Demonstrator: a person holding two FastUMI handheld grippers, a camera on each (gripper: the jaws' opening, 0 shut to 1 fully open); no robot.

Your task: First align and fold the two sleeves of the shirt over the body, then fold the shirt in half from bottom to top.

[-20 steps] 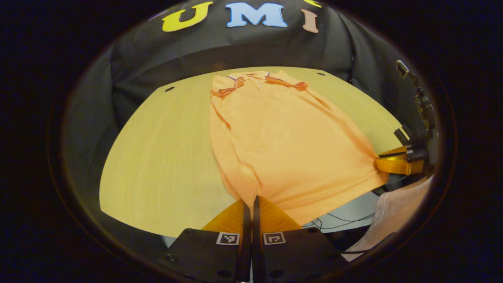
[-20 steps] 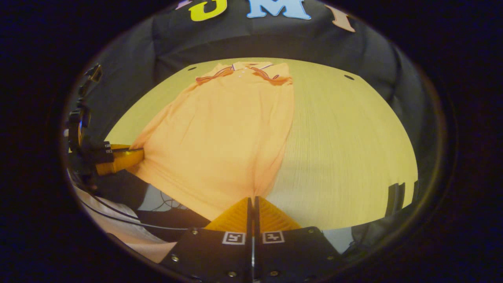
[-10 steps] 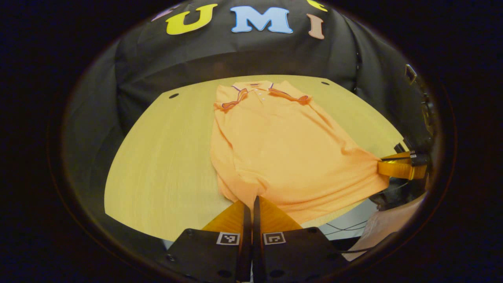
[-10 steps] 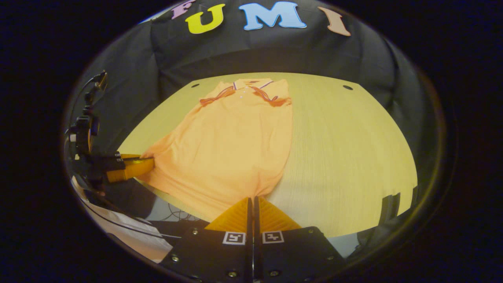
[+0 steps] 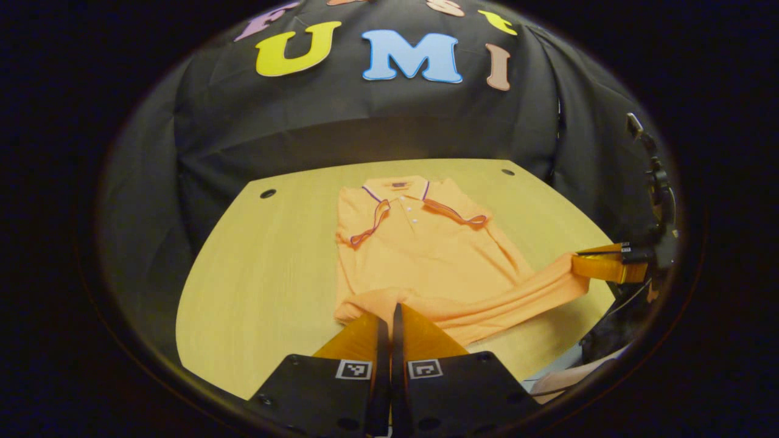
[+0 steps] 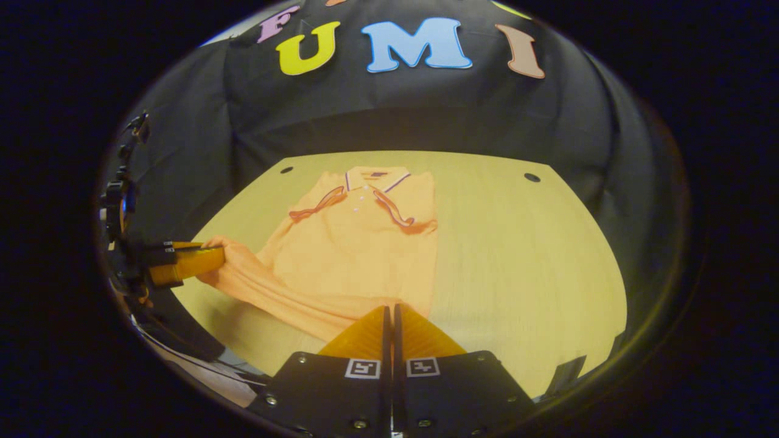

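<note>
In the left gripper view, your left gripper (image 5: 389,316) is clenched on the near left corner of the orange shirt's (image 5: 420,249) hem, raised off the desk (image 5: 255,292), and the collar (image 5: 394,185) lies straight ahead of it, past both sleeves already folded onto the chest. In the right gripper view, your right gripper (image 6: 389,319) is clenched on the other hem corner, the collar again ahead and slightly left. The hem runs crosswise between the two grippers, level with each other, so the coming fold turns on carrying it evenly toward the collar.
</note>
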